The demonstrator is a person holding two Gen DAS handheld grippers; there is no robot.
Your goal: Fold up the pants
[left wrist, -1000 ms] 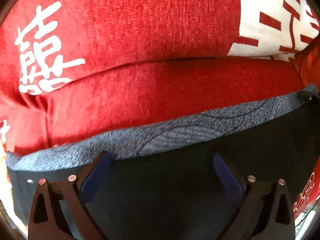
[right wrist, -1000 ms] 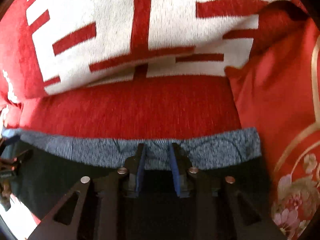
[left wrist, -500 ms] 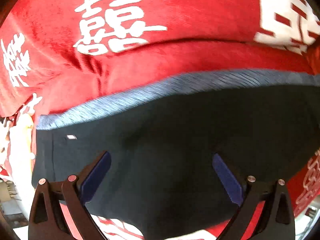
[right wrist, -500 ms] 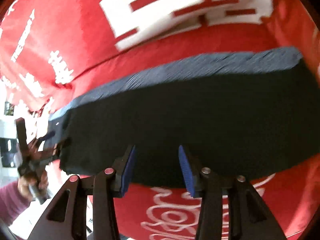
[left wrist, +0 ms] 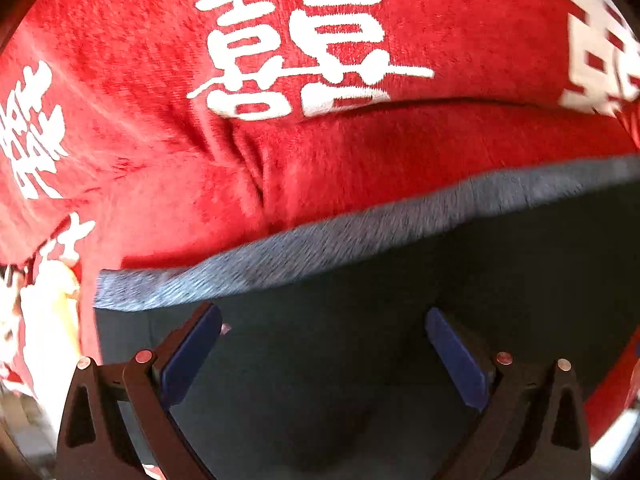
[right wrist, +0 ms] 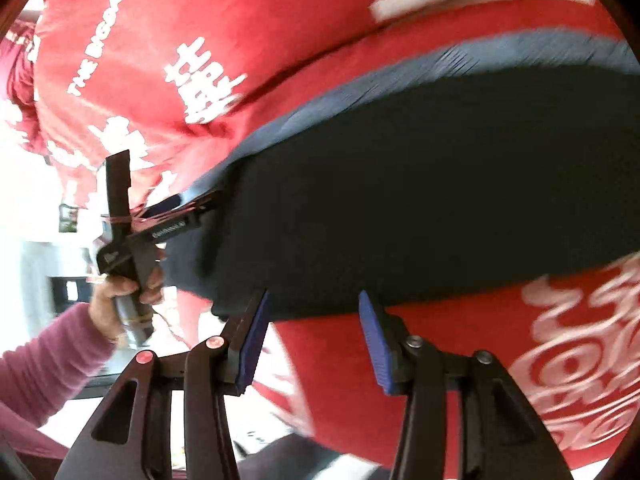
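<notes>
The dark navy pants [left wrist: 360,352] with a grey-blue waistband [left wrist: 320,244] lie folded on a red blanket with white characters [left wrist: 304,40]. My left gripper [left wrist: 322,324] is open, its blue pads over the dark cloth near the waistband's left end. In the right wrist view the pants [right wrist: 420,208] lie as a dark slab. My right gripper [right wrist: 314,304] is open and empty at the pants' near edge. The left gripper [right wrist: 160,224] shows there too, at the pants' left corner, held by a hand in a pink sleeve.
The red blanket [right wrist: 440,392] covers the surface in front of and behind the pants. Its edge drops off at the left, with a bright room [right wrist: 24,200] beyond. A red cushion with large white characters [left wrist: 600,40] rises behind the pants.
My right gripper has opened and pulled back from the waistband to the pants' near edge. My left gripper stays open and has shifted back and left over the pants.
</notes>
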